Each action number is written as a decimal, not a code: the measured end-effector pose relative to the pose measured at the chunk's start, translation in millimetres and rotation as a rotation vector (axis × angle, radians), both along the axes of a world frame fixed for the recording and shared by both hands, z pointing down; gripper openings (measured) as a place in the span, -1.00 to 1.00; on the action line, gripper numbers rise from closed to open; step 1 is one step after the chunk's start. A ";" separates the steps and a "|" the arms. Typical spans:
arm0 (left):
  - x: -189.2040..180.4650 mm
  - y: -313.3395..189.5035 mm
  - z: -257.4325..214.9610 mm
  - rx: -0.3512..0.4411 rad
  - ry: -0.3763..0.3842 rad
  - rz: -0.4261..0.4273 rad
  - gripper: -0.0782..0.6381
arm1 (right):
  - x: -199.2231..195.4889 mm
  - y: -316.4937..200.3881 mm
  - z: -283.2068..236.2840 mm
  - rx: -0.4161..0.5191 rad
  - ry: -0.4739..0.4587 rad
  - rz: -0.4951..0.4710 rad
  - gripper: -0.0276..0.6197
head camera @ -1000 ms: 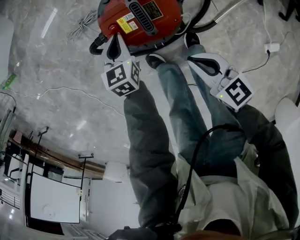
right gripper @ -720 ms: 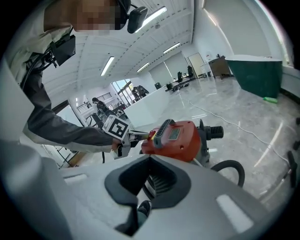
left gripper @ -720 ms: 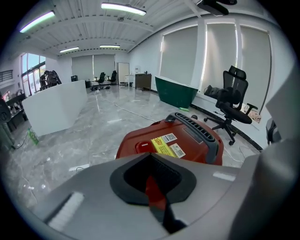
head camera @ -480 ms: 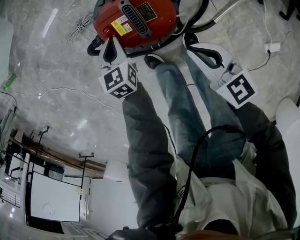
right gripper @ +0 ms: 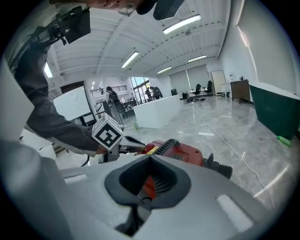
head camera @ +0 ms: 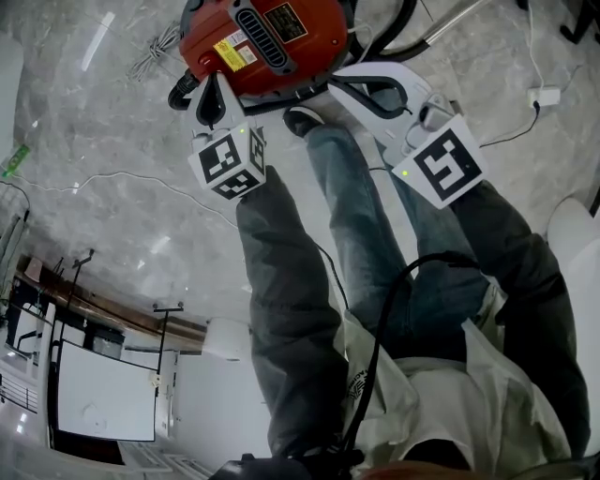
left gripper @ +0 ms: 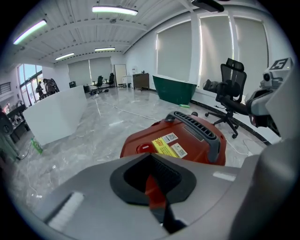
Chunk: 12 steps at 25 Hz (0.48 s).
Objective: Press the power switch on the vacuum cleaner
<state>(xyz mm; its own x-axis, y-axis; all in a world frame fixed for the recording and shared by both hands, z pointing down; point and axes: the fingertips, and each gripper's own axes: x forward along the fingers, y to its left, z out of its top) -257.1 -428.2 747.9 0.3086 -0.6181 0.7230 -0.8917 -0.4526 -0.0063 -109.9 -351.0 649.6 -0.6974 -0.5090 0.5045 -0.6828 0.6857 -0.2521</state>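
Observation:
The red vacuum cleaner (head camera: 262,37) lies on the marble floor at the top of the head view, with a black vent handle and yellow labels. Its round red power switch (left gripper: 143,148) shows just past my left gripper's tips in the left gripper view. My left gripper (head camera: 211,86) hangs over the vacuum's near-left edge, its jaws shut on nothing. My right gripper (head camera: 339,79) points left at the vacuum's near-right side, also shut and empty. The right gripper view shows the vacuum (right gripper: 183,151) and the left gripper's marker cube (right gripper: 108,132).
The person's jeans legs and a dark shoe (head camera: 302,120) stand right beside the vacuum. A black hose (head camera: 396,28) and metal tube (head camera: 457,19) run off at the top right. A coiled cord (head camera: 162,47), a floor cable (head camera: 122,178) and a white adapter (head camera: 544,94) lie around. An office chair (left gripper: 232,93) stands beyond.
My right gripper has swung left and up, from over the person's knee to the vacuum's near-right side. My left gripper has edged slightly up and left, staying at the vacuum.

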 end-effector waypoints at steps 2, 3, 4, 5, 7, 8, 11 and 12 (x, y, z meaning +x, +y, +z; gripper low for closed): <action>-2.1 -7.6 -6.4 0.027 0.001 -0.013 -0.78 | 0.4 1.5 0.5 0.000 -0.007 -0.004 -0.91; -1.5 -11.8 -8.5 0.034 0.008 -0.017 -0.78 | 1.8 2.5 1.9 -0.003 -0.008 -0.004 -0.91; 0.5 -15.5 -9.1 0.036 0.012 -0.013 -0.78 | 3.9 3.7 4.2 -0.007 -0.007 -0.003 -0.91; 3.4 -18.1 -8.6 0.033 0.011 0.001 -0.78 | 6.2 5.1 6.9 -0.012 -0.002 -0.002 -0.91; 8.5 -21.3 -6.1 0.027 -0.003 0.037 -0.78 | 10.1 7.5 11.7 -0.024 0.006 0.003 -0.91; 9.9 -22.6 -4.8 0.024 -0.010 0.050 -0.78 | 11.7 7.9 13.3 -0.029 0.007 0.009 -0.91; 10.6 -24.6 -3.6 0.023 -0.008 0.051 -0.78 | 14.6 8.4 15.2 -0.043 0.008 0.020 -0.91; 10.4 -24.6 -4.1 0.024 -0.004 0.047 -0.78 | 14.6 8.8 15.0 -0.046 0.008 0.020 -0.91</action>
<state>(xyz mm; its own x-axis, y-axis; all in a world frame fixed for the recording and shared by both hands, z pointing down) -246.7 -452.8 743.8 0.3346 -0.6201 0.7096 -0.8695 -0.4936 -0.0213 -95.3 -342.2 664.6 -0.6832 -0.4991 0.5331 -0.6985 0.6595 -0.2777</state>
